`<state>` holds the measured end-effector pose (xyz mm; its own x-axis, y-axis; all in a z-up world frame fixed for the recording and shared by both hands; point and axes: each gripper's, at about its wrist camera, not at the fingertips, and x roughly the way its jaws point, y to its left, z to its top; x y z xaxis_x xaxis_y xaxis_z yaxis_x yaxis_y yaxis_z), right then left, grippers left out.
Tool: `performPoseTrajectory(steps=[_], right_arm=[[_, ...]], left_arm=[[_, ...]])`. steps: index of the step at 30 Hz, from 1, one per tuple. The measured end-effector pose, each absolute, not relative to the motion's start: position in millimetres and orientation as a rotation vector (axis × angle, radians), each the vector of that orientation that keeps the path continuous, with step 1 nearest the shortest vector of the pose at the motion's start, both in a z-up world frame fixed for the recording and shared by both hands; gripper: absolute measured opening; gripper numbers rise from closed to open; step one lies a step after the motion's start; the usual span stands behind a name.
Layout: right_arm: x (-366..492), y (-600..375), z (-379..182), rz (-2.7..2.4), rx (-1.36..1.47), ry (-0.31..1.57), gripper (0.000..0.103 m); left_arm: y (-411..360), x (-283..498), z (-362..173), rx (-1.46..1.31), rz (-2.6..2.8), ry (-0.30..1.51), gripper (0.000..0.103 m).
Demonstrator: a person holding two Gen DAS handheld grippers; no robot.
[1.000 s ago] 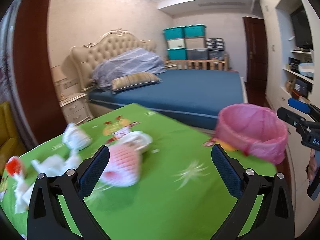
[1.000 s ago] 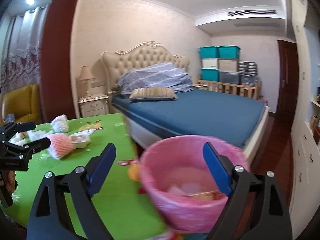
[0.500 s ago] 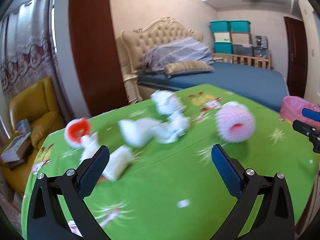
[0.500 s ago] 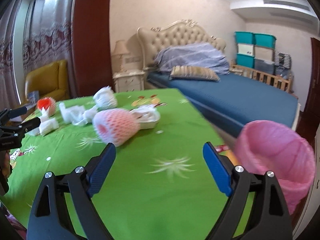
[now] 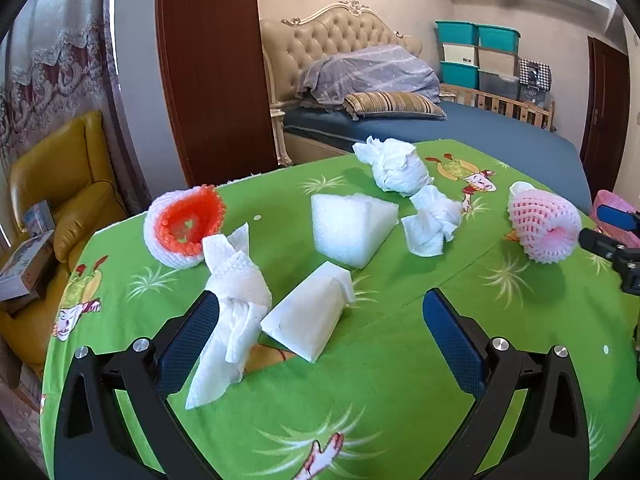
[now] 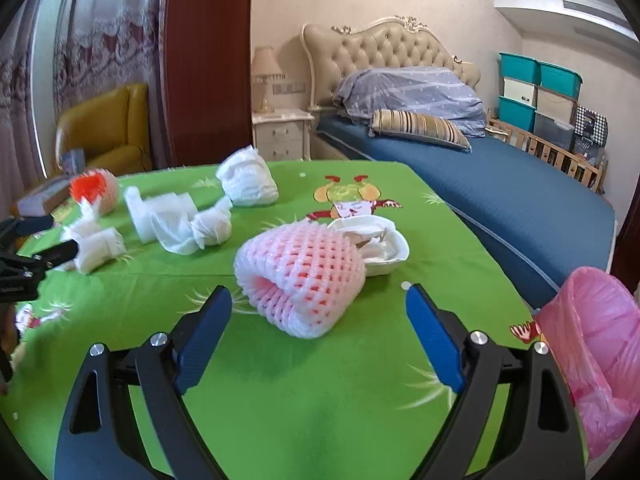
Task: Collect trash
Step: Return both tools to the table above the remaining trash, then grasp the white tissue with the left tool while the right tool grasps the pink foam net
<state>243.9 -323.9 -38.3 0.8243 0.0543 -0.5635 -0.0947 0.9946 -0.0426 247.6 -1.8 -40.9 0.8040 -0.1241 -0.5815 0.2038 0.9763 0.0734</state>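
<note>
Approach step: both tools, the left tool (image 5: 320,320) and right tool (image 6: 318,312), gape empty over the counter (image 6: 320,400), the pink foam net (image 6: 300,276) at 12 o'clock, the next move likely closing on it for the pink bin (image 6: 600,344) at 3.

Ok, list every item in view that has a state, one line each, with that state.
left gripper: open, empty
right gripper: open, empty
pink foam net: lying on its side on the table
orange foam net: on its side, opening facing the camera
white foam block: resting on the table
twisted paper towel: crumpled, by the left finger
pink-lined bin: open-topped, beside the table
</note>
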Motion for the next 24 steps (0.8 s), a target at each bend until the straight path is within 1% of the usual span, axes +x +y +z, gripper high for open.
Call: performPoseTrajectory(steps=[4, 5, 6, 9, 10, 11, 12, 13, 14, 15, 17, 19, 20, 21, 24], right_arm=[[252, -324, -43, 0.071, -0.049, 0.621, 0.084], [252, -325, -42, 0.07, -0.045, 0.62, 0.079], [253, -326, -42, 0.07, -0.041, 0.625, 0.076], [255, -326, -44, 0.074, -0.04, 0.64, 0.075], [255, -326, -45, 0.077, -0.042, 0.644, 0.069], [256, -326, -45, 0.08, -0.043, 0.649, 0.061], [257, -325, -46, 0.083, -0.045, 0.659, 0.057], [258, -324, -47, 0.086, -0.046, 0.669, 0.051], [260, -324, -49, 0.088, -0.045, 0.68, 0.047], [262, -324, -50, 0.088, -0.043, 0.69, 0.046], [264, -325, -53, 0.091, -0.033, 0.709, 0.031], [265, -328, -54, 0.089, -0.02, 0.717, 0.029], [265, -329, -53, 0.09, -0.015, 0.714, 0.026], [264, -329, -52, 0.086, -0.013, 0.706, 0.024], [257, -326, -47, 0.086, -0.032, 0.67, 0.021]], left_arm=[[1, 256, -41, 0.136, -0.22, 0.631, 0.091], [0, 258, -41, 0.14, -0.225, 0.635, 0.086], [-1, 262, -43, 0.148, -0.231, 0.644, 0.083], [-4, 269, -50, 0.173, -0.221, 0.666, 0.08], [-5, 272, -52, 0.178, -0.215, 0.675, 0.079], [-5, 276, -56, 0.18, -0.214, 0.692, 0.074], [-5, 278, -58, 0.179, -0.216, 0.706, 0.07], [-4, 280, -60, 0.174, -0.223, 0.722, 0.069], [-4, 281, -61, 0.172, -0.228, 0.727, 0.066], [-5, 282, -61, 0.177, -0.233, 0.73, 0.065], [-7, 284, -64, 0.196, -0.235, 0.743, 0.065], [-12, 285, -67, 0.216, -0.243, 0.765, 0.055], [-13, 285, -68, 0.22, -0.249, 0.771, 0.043], [-15, 284, -70, 0.221, -0.264, 0.782, 0.035], [-16, 273, -65, 0.224, -0.263, 0.74, 0.032]])
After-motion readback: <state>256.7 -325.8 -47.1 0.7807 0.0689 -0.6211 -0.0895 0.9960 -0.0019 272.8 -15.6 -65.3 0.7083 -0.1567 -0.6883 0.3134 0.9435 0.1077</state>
